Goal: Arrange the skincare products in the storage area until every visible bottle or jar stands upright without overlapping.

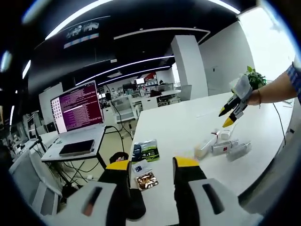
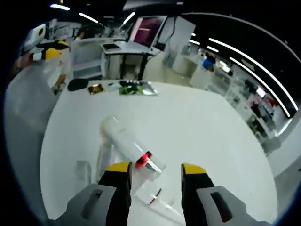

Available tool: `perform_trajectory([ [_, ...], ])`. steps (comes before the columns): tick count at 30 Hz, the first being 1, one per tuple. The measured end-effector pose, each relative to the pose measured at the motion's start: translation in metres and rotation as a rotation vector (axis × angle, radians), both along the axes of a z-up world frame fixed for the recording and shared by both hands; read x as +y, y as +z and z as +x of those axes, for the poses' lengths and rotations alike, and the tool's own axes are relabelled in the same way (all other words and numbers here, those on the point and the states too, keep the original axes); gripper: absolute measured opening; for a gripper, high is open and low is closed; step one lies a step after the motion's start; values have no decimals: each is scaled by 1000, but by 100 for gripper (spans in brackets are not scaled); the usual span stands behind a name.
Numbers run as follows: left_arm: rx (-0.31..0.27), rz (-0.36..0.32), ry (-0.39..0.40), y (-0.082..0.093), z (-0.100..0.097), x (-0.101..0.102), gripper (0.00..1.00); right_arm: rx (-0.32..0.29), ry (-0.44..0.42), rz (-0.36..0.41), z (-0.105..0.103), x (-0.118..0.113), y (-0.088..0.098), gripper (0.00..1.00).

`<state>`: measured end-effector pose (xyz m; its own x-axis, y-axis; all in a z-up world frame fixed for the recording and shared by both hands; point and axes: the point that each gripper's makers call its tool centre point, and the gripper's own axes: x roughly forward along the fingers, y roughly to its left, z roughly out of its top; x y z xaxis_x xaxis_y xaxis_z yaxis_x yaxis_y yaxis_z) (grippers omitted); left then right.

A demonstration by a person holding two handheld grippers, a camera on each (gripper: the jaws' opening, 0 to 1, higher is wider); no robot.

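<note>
I'm hovering right tongs (image 2: pixel 155 170), gaping and empty, over toppled bottles (image 2: pixel 123 140) on bench (image 2: pixel 197 122); left tongs (image 1: pixel 152 165) also gaping, empty.

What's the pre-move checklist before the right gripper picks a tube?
1. Right gripper jaws open, nothing held: ok.
2. Left gripper jaws open, nothing held: ok.
3. Tubes standing upright: not ok, they lie flat on the white table.
4. Tubes free of overlap: not ok, they lie bunched together.
5. Tube with red band between the right jaws: cannot tell, it sits just ahead of the left tip.
6. Sachets clear of the tubes: ok.
</note>
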<state>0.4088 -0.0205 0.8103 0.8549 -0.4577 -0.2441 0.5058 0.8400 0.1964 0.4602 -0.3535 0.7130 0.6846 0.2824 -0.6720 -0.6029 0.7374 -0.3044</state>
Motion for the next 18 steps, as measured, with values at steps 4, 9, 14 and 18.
perform_trajectory([
  [4,7,15,-4,-2,0,-2,31,49,62,-60,7,6,-12,39],
  [9,11,24,0,-3,-1,-2,30,90,152,-123,11,19,-24,39],
  [14,24,33,3,-5,-1,-3,30,175,250,-208,10,22,-45,40],
  [18,27,42,4,-6,-1,-3,30,212,306,-258,12,25,-55,42],
])
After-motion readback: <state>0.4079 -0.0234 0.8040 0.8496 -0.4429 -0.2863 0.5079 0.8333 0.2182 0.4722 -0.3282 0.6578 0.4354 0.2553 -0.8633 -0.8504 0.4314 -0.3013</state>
